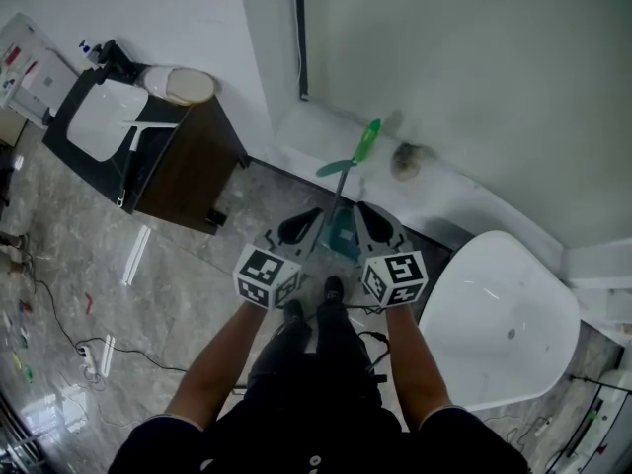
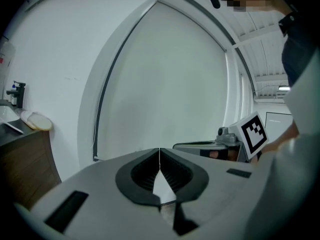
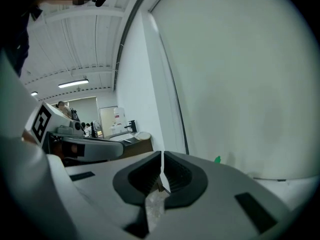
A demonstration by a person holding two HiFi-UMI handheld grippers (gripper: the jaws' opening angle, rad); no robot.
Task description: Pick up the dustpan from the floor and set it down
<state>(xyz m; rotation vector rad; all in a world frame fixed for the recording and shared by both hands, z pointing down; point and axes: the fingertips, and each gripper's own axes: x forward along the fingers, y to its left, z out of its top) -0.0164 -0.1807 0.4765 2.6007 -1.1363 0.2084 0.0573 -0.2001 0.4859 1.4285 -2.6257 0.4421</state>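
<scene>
A dustpan with a teal pan [image 1: 343,237] rests on the marble floor by the wall, and its long handle with a green grip [image 1: 367,142] rises toward the wall ledge. Both grippers hang above it, one on each side of the handle. My left gripper [image 1: 308,219] is just left of the handle; its jaws meet at the tips [image 2: 159,152] with nothing between them. My right gripper [image 1: 367,215] is just right of the handle, shut and empty too [image 3: 162,157]. The green grip's tip [image 3: 217,159] peeks over the right gripper's body in the right gripper view.
A dark wooden cabinet [image 1: 183,171] with a white basin [image 1: 107,117] stands at the left against the wall. A large white tub [image 1: 504,314] lies on the floor at the right. Cables and a power strip [image 1: 94,354] lie at the lower left. My shoes [image 1: 314,302] are behind the pan.
</scene>
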